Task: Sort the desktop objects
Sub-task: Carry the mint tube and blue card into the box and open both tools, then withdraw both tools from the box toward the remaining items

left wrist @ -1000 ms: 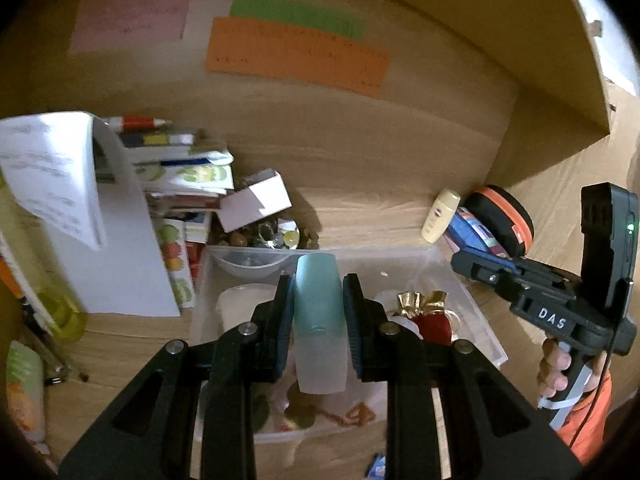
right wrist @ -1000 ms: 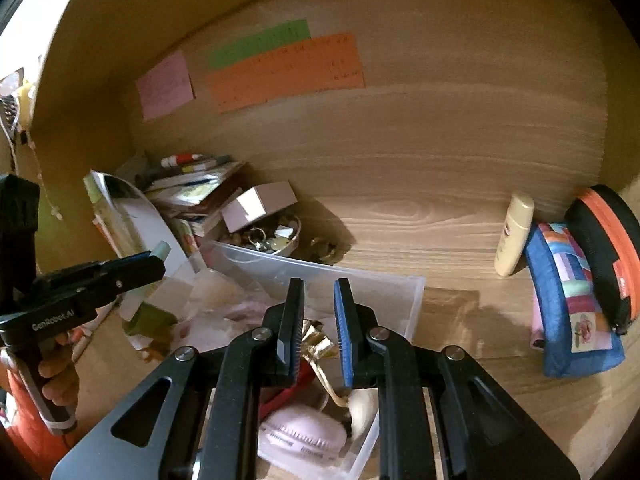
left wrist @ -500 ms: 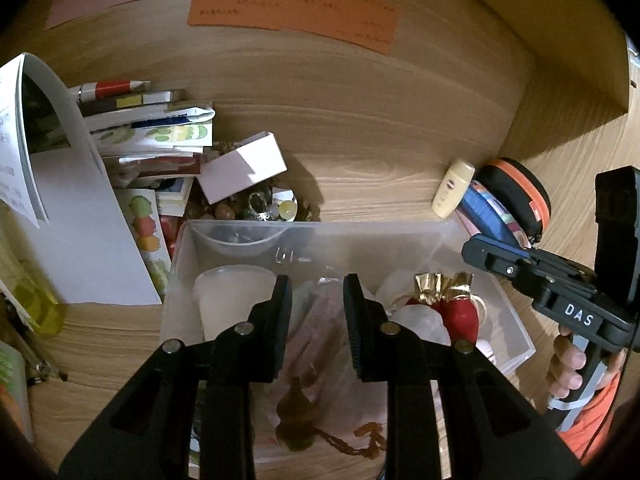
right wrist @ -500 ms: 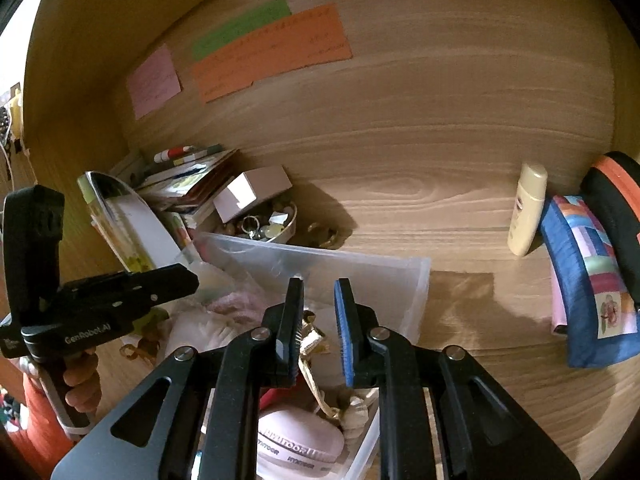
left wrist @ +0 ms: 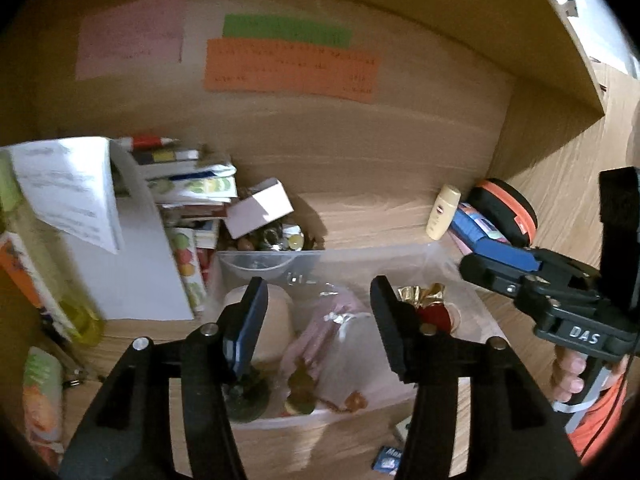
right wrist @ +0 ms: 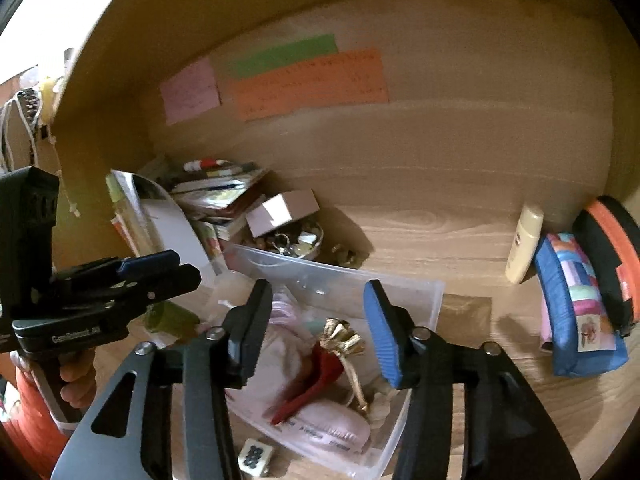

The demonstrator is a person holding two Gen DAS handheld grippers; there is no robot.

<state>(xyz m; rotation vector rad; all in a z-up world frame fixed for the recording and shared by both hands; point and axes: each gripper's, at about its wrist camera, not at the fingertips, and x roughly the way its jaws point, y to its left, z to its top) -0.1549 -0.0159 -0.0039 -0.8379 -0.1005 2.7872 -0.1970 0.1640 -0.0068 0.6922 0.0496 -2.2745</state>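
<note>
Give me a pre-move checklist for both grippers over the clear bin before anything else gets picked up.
1. Left gripper empty: ok. Its jaws are opening and nothing is between them.
2. Right gripper empty: ok. Its jaws are opening, and the red and gold ornament lies below them in the bin, not gripped.
3. Clear bin flat on the desk: ok.
4. Room left in the bin: not ok, it looks crowded with bags and small items.
5. Grippers apart from each other: ok, a gap shows in both views.
6. Next item to sort: cannot tell; the cream bottle and blue pouch lie outside the bin.
</note>
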